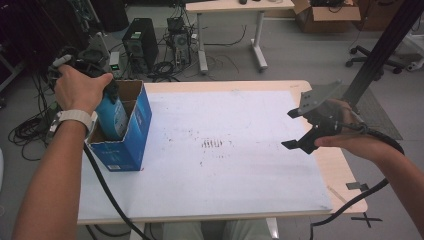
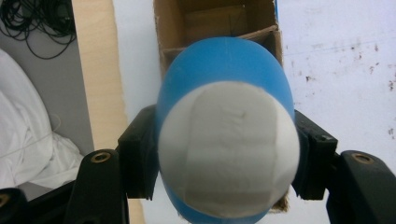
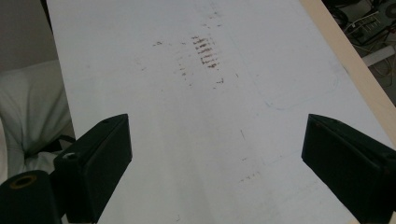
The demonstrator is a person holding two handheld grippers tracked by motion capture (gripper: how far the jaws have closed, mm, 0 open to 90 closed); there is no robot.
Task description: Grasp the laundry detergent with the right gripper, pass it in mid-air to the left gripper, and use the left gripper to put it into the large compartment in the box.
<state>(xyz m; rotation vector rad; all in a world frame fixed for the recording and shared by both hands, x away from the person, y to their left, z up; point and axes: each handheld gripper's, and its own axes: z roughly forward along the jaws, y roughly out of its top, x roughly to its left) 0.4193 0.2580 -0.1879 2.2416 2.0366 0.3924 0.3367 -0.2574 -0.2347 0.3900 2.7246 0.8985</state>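
- Office floor with computer towers (image 1: 141, 42), cable tangles and a second desk (image 1: 235, 7) lies behind a wooden table (image 1: 345, 175) covered by a white, scuffed sheet (image 1: 225, 165).
- Left gripper (image 1: 107, 92) sits at the table's left edge, jaws clamped on either side of a blue bottle (image 1: 114, 117); in the left gripper view the two black pads press against the bottle's (image 2: 224, 65) blue sides, with its white cap (image 2: 229, 149) facing the camera.
- Bottle stands roughly upright with its lower part down inside a blue box (image 1: 131, 135), against the box's left wall.
- Box is open at the top, brown cardboard inside, a divider (image 2: 219, 39) crossing its interior in the left gripper view; it stands on the sheet near the table's left edge.
- Left hand (image 1: 80, 89) wraps the gripper from above; a white watch (image 1: 72, 117) sits on that wrist, and a black cable (image 1: 107, 192) trails down past the box.
- Right gripper (image 1: 300, 130) hangs over the sheet's right side, well apart from the box, jaws spread wide with nothing between them.
- Its own view shows the two black pads (image 3: 100, 158) far apart above bare sheet, with a patch of dark marks (image 3: 205, 51) ahead.
- Right hand (image 1: 350, 137) holds it, grey plate (image 1: 320, 97) on top.
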